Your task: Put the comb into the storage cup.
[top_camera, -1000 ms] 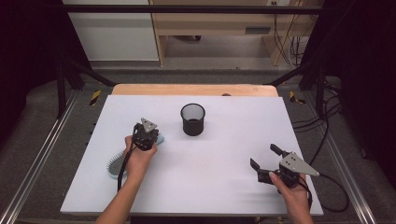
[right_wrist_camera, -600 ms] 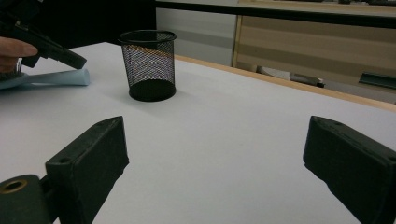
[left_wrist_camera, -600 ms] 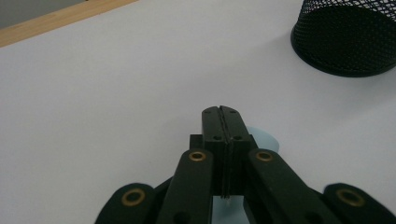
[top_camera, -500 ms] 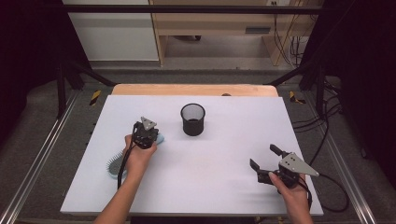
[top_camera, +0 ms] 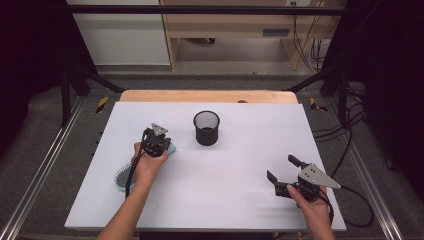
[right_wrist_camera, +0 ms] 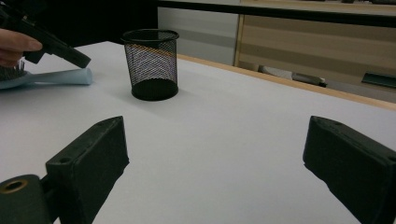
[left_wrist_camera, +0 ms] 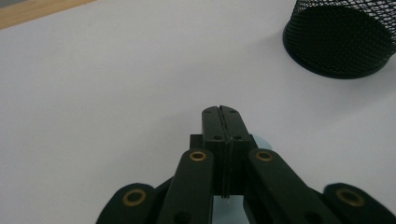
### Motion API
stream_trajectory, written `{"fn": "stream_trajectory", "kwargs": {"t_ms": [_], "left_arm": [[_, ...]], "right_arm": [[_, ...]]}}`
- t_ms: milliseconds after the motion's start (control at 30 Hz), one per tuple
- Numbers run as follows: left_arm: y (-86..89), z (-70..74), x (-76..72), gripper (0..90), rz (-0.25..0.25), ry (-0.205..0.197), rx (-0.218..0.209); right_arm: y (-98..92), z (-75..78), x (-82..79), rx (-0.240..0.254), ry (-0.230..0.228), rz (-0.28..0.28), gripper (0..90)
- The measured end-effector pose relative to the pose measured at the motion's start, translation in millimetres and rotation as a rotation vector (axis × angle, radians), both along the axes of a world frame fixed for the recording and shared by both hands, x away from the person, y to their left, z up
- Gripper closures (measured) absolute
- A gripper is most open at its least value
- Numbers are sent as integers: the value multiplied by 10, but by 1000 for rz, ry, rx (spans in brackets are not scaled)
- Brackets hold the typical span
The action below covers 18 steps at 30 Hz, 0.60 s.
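Black mesh cup (top_camera: 206, 128); pale blue hairbrush (top_camera: 123, 177); white table (top_camera: 240, 165); black claws.

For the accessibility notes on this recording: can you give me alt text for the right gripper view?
The right hand-held gripper has its two black jaws spread wide, low over a white table. Beyond them stands an upright black mesh pen cup. At far left, the left hand-held gripper points down at the handle of a light blue hairbrush.
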State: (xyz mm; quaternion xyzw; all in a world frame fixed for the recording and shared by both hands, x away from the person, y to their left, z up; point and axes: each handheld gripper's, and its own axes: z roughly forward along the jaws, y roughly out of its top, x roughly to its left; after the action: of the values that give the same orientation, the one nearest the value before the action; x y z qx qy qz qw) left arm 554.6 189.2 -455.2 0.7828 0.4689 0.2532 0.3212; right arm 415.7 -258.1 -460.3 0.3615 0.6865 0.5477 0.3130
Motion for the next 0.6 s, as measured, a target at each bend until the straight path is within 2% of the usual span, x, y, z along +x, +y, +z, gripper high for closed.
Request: {"fn": "stream_trajectory", "kwargs": {"t_ms": [167,600], "left_arm": [[4,7,57,900,2,25,4],[22,-2,72,900,0,29,-5]], "right_arm": [[0,0,1,-4,1,3,67],[7,-1,-3,-8,1,4,67]]}}
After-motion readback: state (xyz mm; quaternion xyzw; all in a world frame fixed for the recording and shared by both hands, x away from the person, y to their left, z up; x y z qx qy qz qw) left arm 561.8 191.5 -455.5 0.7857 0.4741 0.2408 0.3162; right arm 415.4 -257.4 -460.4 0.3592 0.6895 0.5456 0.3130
